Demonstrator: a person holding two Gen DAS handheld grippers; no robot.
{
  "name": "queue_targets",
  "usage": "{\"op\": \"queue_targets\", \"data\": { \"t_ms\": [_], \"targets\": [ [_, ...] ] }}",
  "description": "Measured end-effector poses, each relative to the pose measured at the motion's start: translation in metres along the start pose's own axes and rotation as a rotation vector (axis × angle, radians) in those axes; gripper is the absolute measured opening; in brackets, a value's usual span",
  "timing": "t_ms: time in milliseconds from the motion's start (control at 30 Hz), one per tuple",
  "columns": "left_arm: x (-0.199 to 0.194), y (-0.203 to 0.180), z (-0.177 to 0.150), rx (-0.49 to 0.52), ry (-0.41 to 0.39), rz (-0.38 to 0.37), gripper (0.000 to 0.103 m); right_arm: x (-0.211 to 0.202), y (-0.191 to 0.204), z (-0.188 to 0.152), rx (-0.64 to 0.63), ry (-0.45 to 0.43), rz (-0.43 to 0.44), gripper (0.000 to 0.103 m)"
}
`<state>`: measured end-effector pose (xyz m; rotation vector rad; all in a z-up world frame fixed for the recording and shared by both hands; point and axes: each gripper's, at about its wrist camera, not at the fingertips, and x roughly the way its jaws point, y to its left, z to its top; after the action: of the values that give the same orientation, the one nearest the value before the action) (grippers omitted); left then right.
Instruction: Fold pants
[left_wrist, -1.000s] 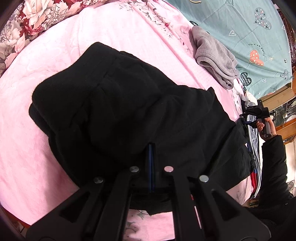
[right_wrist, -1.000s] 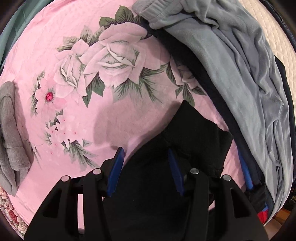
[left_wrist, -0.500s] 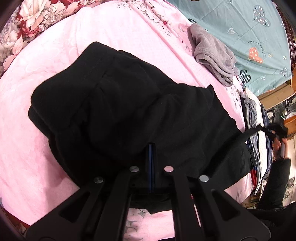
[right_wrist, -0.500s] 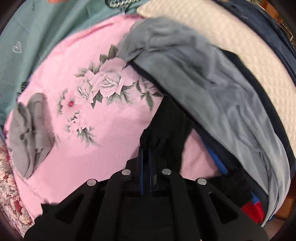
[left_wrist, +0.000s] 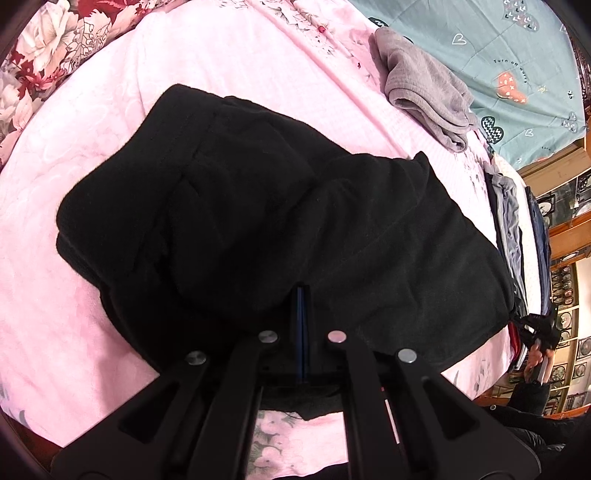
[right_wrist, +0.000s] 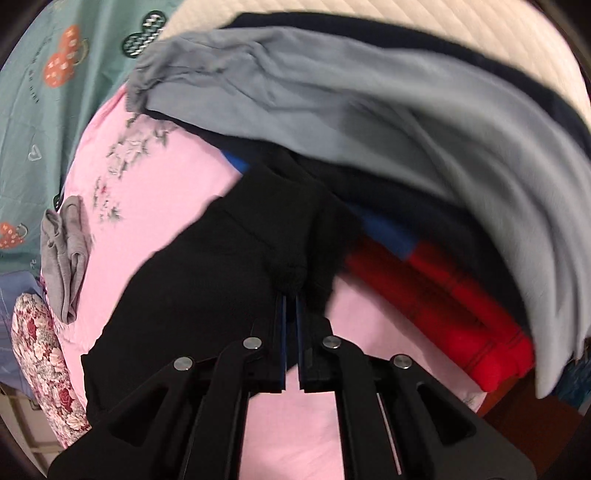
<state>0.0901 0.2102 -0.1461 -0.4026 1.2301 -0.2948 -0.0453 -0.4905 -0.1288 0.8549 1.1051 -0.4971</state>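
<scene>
The pants (left_wrist: 280, 221) lie on the bed (left_wrist: 74, 325). Left gripper (left_wrist: 301, 295) pinches their near edge. Right gripper (right_wrist: 290, 295) pinches their far corner.

We see a bed (left_wrist: 229, 48) under a pink floral sheet (right_wrist: 155, 192), a teal quilt (left_wrist: 480, 40) far right, and wooden shelves (left_wrist: 565, 266) beyond.

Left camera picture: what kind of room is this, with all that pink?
Probably a bedroom. The black pants lie on a pink flowered bedspread, a teal quilt with hearts is spread beyond it, and more folded clothes are piled along the bed's edge.
</scene>
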Motion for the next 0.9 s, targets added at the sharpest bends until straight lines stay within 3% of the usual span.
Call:
{"op": "queue_targets", "data": {
  "t_ms": [133,267,333,367,433,567,633,700,900],
  "targets": [
    [-0.001,0.001,-0.002,-0.010,-0.011,-0.002,0.003,0.005,-0.018,-0.004,0.028,0.000,0.066,0.002],
    [-0.002,-0.001,-0.006,-0.001,-0.029,0.007,0.003,-0.001,-0.009,-0.004,-0.045,0.000,0.041,0.003],
    [-0.002,-0.003,-0.006,0.009,-0.033,0.018,0.003,-0.004,-0.006,-0.005,-0.068,-0.003,-0.005,0.020],
    [-0.002,-0.004,-0.007,0.013,-0.033,0.023,0.003,-0.008,-0.006,-0.007,-0.073,-0.014,-0.020,0.023],
    [-0.002,-0.005,-0.006,0.017,-0.029,0.034,0.003,-0.020,-0.002,-0.014,-0.098,-0.045,-0.036,0.023],
    [-0.007,-0.018,-0.008,0.049,-0.036,0.111,0.003,-0.036,0.032,-0.033,-0.218,-0.063,0.025,0.025],
    [-0.011,-0.028,-0.010,0.081,-0.045,0.146,0.010,-0.029,0.062,-0.046,-0.326,-0.039,0.044,0.025],
    [-0.015,-0.042,-0.011,0.113,-0.063,0.157,0.025,-0.010,0.092,-0.058,-0.432,-0.003,0.035,0.025],
    [-0.022,-0.088,-0.009,0.222,-0.111,0.063,0.026,0.037,0.111,-0.068,-0.476,0.064,-0.094,0.026]
  ]
}}
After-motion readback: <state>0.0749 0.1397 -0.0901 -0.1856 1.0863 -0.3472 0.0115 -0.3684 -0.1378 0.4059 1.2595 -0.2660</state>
